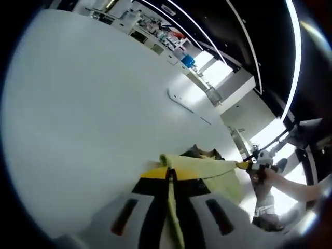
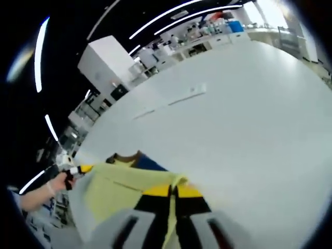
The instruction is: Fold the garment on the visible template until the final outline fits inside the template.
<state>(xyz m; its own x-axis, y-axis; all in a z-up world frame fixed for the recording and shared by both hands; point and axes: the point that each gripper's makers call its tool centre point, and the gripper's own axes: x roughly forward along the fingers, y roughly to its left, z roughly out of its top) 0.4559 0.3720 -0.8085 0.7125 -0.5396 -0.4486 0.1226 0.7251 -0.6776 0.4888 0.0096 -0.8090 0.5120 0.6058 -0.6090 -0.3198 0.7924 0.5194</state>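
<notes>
Left gripper view: left gripper (image 1: 171, 176) and right gripper (image 2: 173, 191) both pinch the yellow garment (image 1: 207, 171) — stretched left-right between them (over the white table (image 1: 93, 114)).

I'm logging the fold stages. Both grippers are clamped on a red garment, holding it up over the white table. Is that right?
Not quite: the garment is pale yellow, not red, as the right gripper view shows. The rest holds: the left gripper and right gripper are each clamped on its edge, above the white table.
</notes>
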